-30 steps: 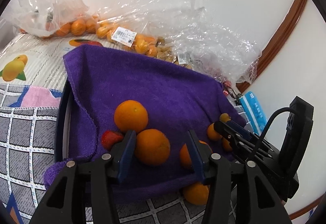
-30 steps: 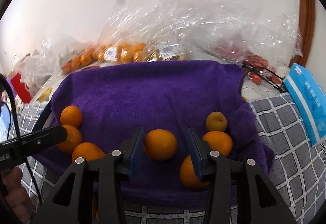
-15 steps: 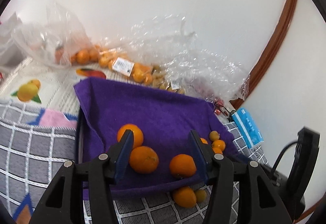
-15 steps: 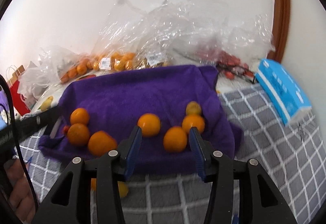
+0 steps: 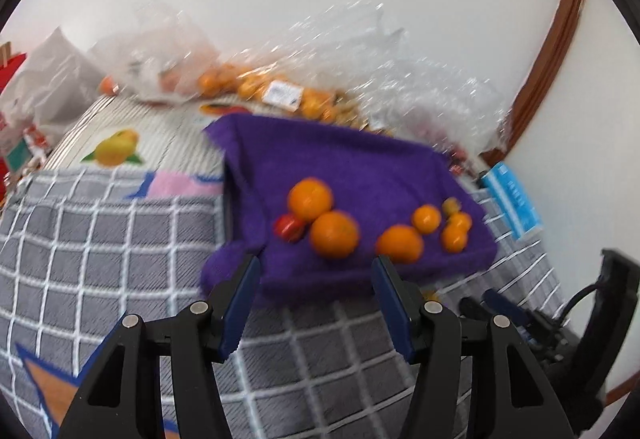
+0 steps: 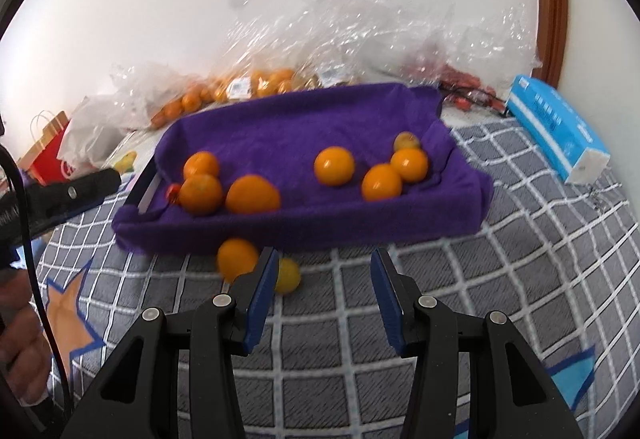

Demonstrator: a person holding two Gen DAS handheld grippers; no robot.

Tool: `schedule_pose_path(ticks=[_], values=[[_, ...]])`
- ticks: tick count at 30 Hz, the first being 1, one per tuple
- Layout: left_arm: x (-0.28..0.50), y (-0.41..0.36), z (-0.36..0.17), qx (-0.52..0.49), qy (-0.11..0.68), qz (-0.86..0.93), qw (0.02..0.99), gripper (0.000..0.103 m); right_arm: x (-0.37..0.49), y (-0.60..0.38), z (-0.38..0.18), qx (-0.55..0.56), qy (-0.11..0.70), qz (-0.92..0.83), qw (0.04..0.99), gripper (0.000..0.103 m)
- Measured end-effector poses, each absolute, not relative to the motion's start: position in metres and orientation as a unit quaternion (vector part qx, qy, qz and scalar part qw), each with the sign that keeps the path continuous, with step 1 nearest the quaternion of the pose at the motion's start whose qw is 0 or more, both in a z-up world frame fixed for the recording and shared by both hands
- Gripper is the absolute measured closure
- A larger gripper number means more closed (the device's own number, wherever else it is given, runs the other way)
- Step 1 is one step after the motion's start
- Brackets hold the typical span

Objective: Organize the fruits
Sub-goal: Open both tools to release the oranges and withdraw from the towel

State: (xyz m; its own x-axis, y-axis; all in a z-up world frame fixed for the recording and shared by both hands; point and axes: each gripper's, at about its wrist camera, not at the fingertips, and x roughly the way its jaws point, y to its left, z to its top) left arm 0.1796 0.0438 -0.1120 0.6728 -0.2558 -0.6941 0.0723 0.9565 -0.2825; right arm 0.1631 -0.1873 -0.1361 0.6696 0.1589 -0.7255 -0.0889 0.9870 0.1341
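- Purple terry towel [image 5: 340,167], thick and fuzzy, lies draped over a tray in the left wrist view, its edges hanging soft over the rim.
- Round, smooth oranges [image 5: 334,234] sit on the towel in two clusters: two big ones touching at the left with a small glossy red fruit [image 5: 289,227] tucked against them, and several smaller ones near the right edge.
- Under the tray is a woven grey blanket [image 5: 100,239] with a white grid, and behind it lie crinkled clear plastic bags [image 5: 360,71] with more orange fruit inside.
- The left gripper [image 5: 316,293], black with blue pads, hovers over the blanket just short of the towel's near edge; its jaws are opening, with nothing between them and nothing touched.
- In the right wrist view the same towel [image 6: 288,127] shows as a shallow hollow with the oranges [image 6: 334,165] spread across it, three at the left and four at the right.
- Two fruits lie off the towel on the blanket [image 6: 520,239]: a stray orange [image 6: 236,258] just beside the towel's front edge and a smaller yellow fruit [image 6: 288,275] touching it.
- A blue and white carton [image 6: 560,131] with sharp corners rests at the right.
- The right gripper [image 6: 324,281] is held partly spread above the blanket, empty; its left pad overlaps the yellow fruit in the picture, and contact cannot be told.
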Motion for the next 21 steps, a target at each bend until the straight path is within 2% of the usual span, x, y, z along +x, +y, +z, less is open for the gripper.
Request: schedule_pose_path(ticks=[9,17,21], values=[[0.165,0.054,-0.160,-0.103,0.436,-0.058,0.892,0.047,0.163,-0.169,-0.153,0.004,0.422,0.079,0.903,0.055],[0.157,0.052,-0.166,-0.094,0.411,-0.067,0.904,0.047,0.172,-0.166,-0.153,0.004,0.415,0.091,0.905,0.055],[0.157,0.050,-0.166,-0.090,0.412,-0.070,0.904,0.044,0.177,-0.163,-0.159,-0.016,0.416,0.096,0.904,0.067]])
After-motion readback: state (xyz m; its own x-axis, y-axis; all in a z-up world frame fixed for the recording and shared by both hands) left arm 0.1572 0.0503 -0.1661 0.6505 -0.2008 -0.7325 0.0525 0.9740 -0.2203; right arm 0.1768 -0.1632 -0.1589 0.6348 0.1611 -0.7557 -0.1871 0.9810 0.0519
